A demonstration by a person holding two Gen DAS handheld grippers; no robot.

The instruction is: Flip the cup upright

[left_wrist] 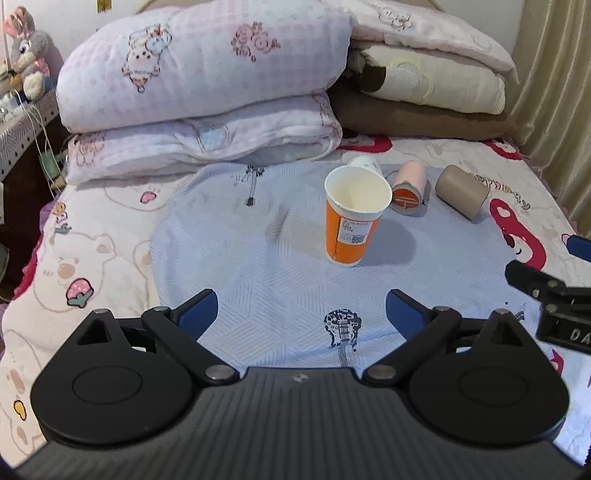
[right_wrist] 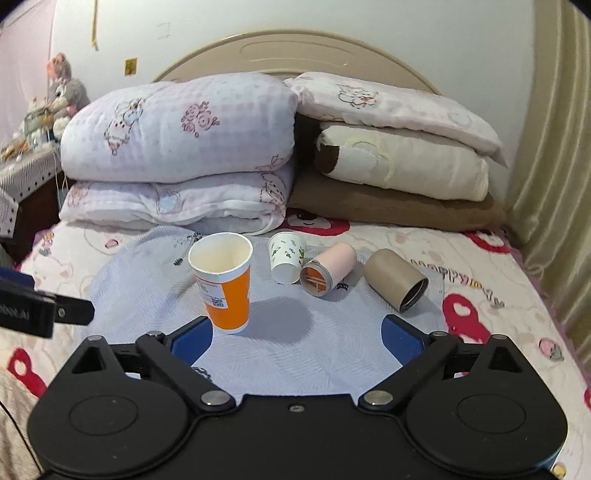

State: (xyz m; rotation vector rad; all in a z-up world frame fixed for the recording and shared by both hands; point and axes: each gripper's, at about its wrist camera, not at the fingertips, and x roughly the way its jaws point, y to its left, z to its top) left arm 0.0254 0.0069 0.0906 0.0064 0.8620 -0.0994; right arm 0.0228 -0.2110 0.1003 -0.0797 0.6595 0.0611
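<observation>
The orange cup [left_wrist: 352,218] is stood upright; the white cup [left_wrist: 365,164] is half hidden behind it. Both the left gripper [left_wrist: 301,314] and the right gripper [right_wrist: 297,334] are spread, empty.

Orange cup [right_wrist: 226,291]: paper, smooth, faint sheen, matt white inside. Beyond it, small floral cup [right_wrist: 286,257], also paper. Right of that, pink cup [right_wrist: 328,269] and tan cup [right_wrist: 395,278], smooth matt. Blue cloth [right_wrist: 314,350] beneath: woven, ribbed texture. Quilts [right_wrist: 177,147] behind: soft padded fabric. Both grippers [left_wrist: 301,314] [right_wrist: 297,338]: matt black plastic, metal pivots.

A bed [right_wrist: 480,266] with curved headboard [right_wrist: 295,51] against a white wall [right_wrist: 332,18], curtain [right_wrist: 546,147] alongside.
</observation>
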